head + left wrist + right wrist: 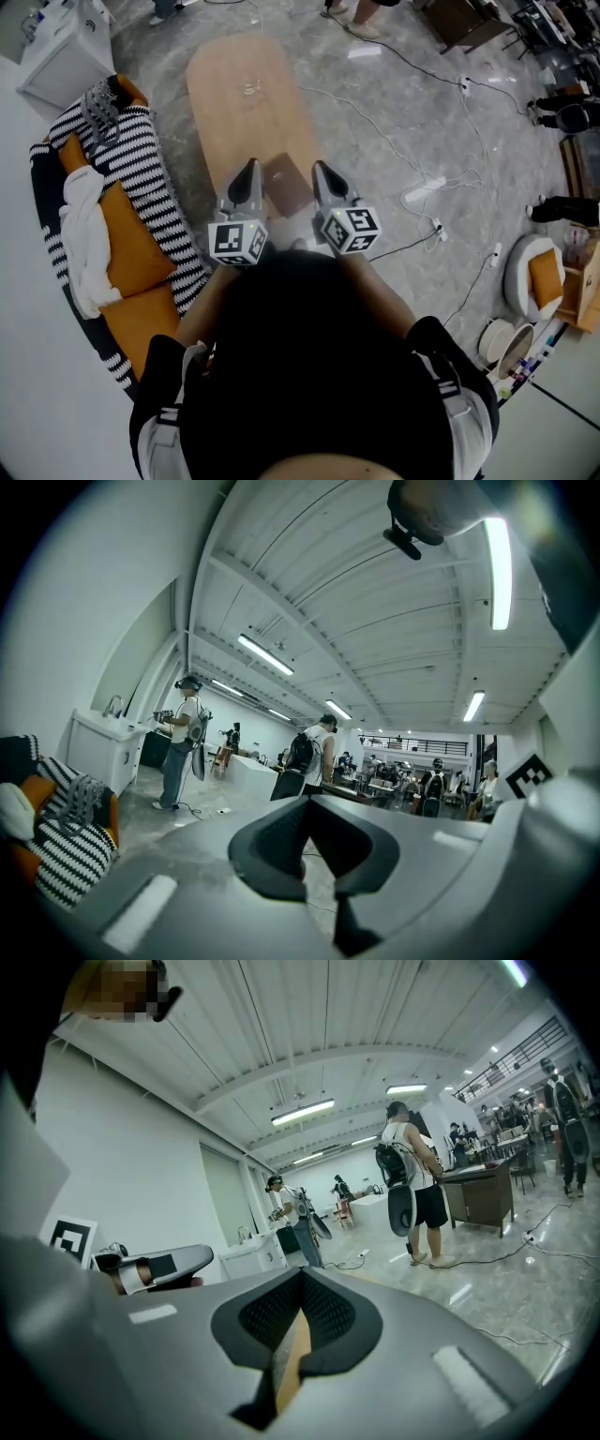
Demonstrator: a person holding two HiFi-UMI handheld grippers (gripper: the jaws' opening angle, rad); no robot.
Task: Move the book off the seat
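Observation:
A brown book [286, 185] lies flat on the near end of a long light-wood seat [246, 94]. In the head view it sits between my two grippers, which are held just above the seat's near end. My left gripper [247, 176] is at the book's left edge and my right gripper [323, 178] at its right edge; neither touches it as far as I can tell. Both gripper views look level across the room. The left gripper [309, 803] has its jaws together and empty. The right gripper [302, 1274] is also shut, with only a sliver of tan wood showing through.
A sofa with a black-and-white striped blanket [141, 178], orange cushions [131, 244] and a white cloth [84, 234] stands left of the seat. Cables [422, 197] trail over the grey floor on the right. People [185, 742] [412, 1185] stand farther off.

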